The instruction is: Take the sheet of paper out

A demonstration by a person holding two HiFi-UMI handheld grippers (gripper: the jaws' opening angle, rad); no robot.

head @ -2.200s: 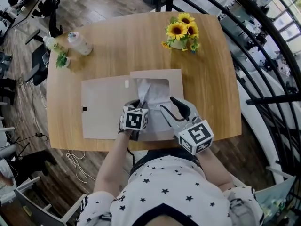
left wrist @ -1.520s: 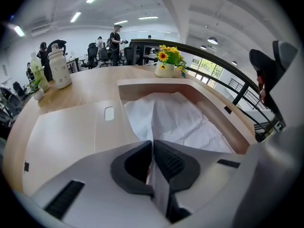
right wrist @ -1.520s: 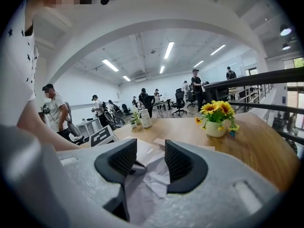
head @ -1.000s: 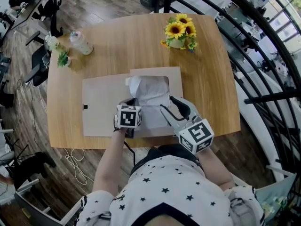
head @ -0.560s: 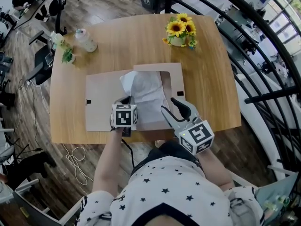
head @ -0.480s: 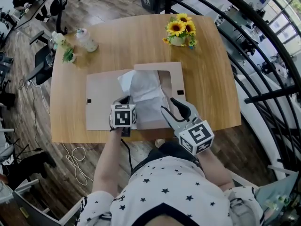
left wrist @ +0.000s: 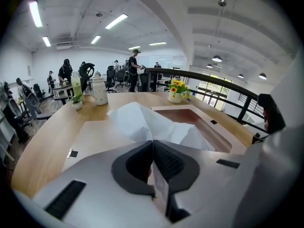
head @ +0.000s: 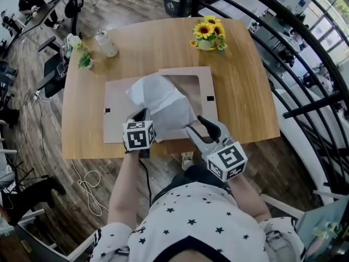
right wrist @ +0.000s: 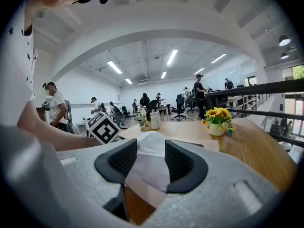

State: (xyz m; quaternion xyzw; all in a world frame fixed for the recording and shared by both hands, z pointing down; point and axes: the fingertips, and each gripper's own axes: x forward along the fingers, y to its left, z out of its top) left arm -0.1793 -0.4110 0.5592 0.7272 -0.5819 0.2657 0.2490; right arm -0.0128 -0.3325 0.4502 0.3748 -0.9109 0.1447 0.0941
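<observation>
Creased white sheet of paper [head: 161, 103] slants far-left over the flat tan folder [head: 117, 121]. The left gripper [left wrist: 153, 148] pinches its near edge. The right gripper [right wrist: 145, 160] stands apart, holding nothing.

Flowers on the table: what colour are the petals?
Yellow; the flowers show best in the head view.

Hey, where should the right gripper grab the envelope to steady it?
Take the envelope by its near edge, coming from the person's side. It lies flat, that edge faces the open right gripper, and the paper, pinched by the left gripper, lifts away there.
</observation>
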